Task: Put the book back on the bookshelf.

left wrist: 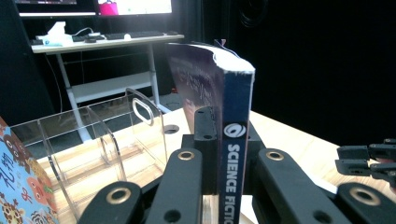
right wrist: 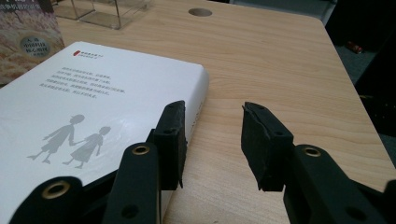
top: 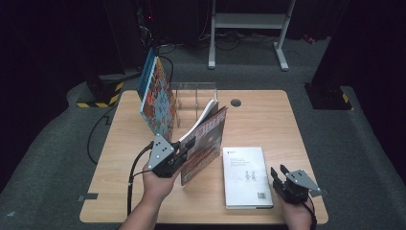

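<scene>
The science fiction book [top: 203, 143] sits upright near the table's [top: 268, 110] middle, leaning toward twelve o'clock, its spine pinched between the jaws of my left gripper [top: 186, 146]; in the left gripper view that blue spine [left wrist: 233, 154] runs straight up between the two jaws, pressed on both sides. From the book, at eleven o'clock, the clear rack [top: 194, 98] stands with its slots free, and a colourful picture book [top: 155, 93] leans against its ten o'clock side. At three o'clock from the held book a white book [top: 246, 176] lies flat. My right gripper [top: 282, 172] rests just beside its right edge, jaws partly open and gripping nothing; they straddle bare wood beside the white book [right wrist: 93, 116]. I judge one book shelved, one in transit and not yet slotted, one untouched.
</scene>
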`<control>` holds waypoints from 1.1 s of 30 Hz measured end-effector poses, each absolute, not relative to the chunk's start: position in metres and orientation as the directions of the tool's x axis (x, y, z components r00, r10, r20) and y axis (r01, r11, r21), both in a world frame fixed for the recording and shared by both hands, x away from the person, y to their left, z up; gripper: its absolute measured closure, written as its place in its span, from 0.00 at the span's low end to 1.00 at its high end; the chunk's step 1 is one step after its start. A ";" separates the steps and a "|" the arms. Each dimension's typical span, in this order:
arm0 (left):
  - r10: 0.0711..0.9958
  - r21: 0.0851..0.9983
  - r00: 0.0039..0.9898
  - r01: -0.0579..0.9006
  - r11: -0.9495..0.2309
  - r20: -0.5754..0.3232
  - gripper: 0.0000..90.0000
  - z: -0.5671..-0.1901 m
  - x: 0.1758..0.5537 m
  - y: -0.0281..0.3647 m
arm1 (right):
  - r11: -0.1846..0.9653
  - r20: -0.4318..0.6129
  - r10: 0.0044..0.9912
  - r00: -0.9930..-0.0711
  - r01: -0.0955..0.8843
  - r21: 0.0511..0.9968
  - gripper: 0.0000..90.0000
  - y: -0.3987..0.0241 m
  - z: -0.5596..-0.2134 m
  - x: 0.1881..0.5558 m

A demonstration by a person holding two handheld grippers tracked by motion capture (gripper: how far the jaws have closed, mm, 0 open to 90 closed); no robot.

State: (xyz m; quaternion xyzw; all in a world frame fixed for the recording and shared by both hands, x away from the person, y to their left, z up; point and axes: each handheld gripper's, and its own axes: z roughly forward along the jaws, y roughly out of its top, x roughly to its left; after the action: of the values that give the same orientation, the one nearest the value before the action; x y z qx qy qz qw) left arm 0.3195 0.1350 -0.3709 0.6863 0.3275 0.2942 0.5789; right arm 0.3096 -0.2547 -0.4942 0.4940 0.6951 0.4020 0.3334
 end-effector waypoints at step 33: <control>0.902 0.989 0.430 0.124 -0.078 0.018 0.93 -0.350 0.353 0.179 | 0.168 -0.036 0.957 -0.287 0.448 0.878 0.67 -0.262 -0.497 0.312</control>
State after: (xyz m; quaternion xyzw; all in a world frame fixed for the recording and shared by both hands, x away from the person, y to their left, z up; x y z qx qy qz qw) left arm 0.3527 0.1789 -0.3503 0.6430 0.3989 0.3545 0.5493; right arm 0.3125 -0.2623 -0.4974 0.5058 0.6949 0.4005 0.3177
